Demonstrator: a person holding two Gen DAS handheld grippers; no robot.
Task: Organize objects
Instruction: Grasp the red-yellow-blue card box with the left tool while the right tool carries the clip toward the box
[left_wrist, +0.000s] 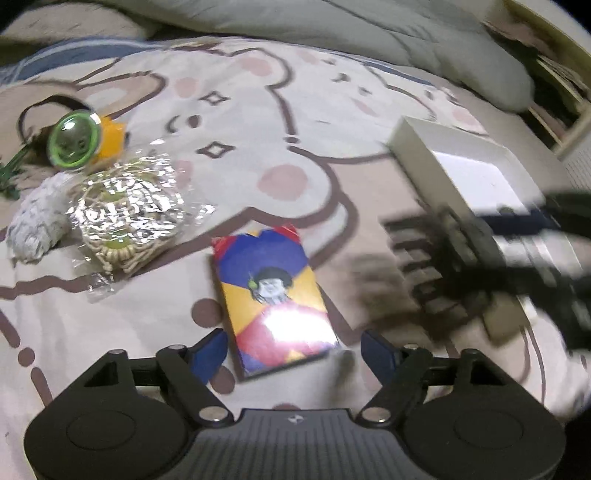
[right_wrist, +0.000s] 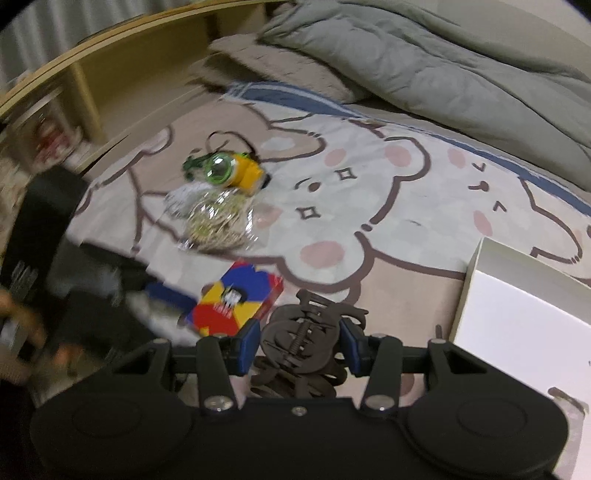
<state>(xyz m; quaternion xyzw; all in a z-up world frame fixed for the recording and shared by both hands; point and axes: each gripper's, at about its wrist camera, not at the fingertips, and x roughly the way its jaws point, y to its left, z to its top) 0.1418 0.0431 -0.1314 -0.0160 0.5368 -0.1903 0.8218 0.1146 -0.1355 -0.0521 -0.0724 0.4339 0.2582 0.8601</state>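
Note:
A colourful card box (left_wrist: 275, 302) lies on the bear-print bedspread, just ahead of my open left gripper (left_wrist: 293, 350), between its blue pads. It shows in the right wrist view (right_wrist: 236, 299) too. My right gripper (right_wrist: 301, 341) is shut on a dark brown hair claw clip (right_wrist: 306, 332), held above the bed left of a white open box (right_wrist: 517, 317). In the left wrist view the clip (left_wrist: 436, 266) and right gripper are a blur in front of the white box (left_wrist: 476, 173).
A green-lensed yellow toy (left_wrist: 79, 138), a shiny plastic bag with a woven item (left_wrist: 125, 214) and a white fluffy thing (left_wrist: 37, 221) lie at the left. A grey duvet (right_wrist: 424, 62) is piled at the back. A wooden shelf (right_wrist: 110, 81) stands beside the bed.

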